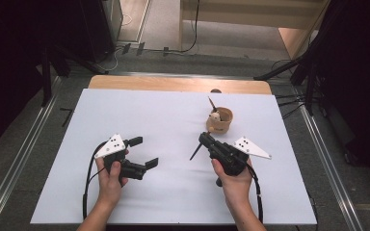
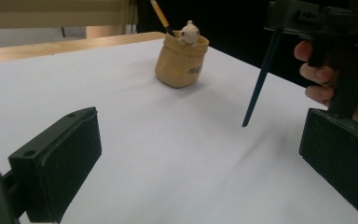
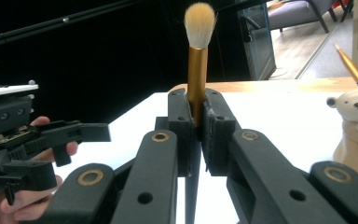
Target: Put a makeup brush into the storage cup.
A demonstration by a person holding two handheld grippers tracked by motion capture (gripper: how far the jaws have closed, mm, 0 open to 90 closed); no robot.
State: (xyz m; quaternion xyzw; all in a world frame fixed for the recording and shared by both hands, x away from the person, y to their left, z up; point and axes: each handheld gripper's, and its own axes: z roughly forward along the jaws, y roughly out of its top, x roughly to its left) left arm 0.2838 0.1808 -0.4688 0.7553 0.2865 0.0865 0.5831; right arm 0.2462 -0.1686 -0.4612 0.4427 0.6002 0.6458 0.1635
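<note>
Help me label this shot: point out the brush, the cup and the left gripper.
brush (image 3: 199, 18), right gripper view, on the bristle tuft.
cup (image 2: 181, 65), left gripper view, on its tan front wall.
left gripper (image 1: 143, 152), high view, midway between its fingertips.

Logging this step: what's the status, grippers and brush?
Right gripper shut on brush, bristles up, handle tip off the table. Left gripper open, holding nothing. Holder ahead with another brush inside; path clear.

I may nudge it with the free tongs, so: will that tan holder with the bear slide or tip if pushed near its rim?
The holder looks squat with a broad base, so it would probably slide on the smooth white table cover. Its brush leans out past the rim, so a high push may rock it. It looks ceramic, so possibly fragile.
</note>
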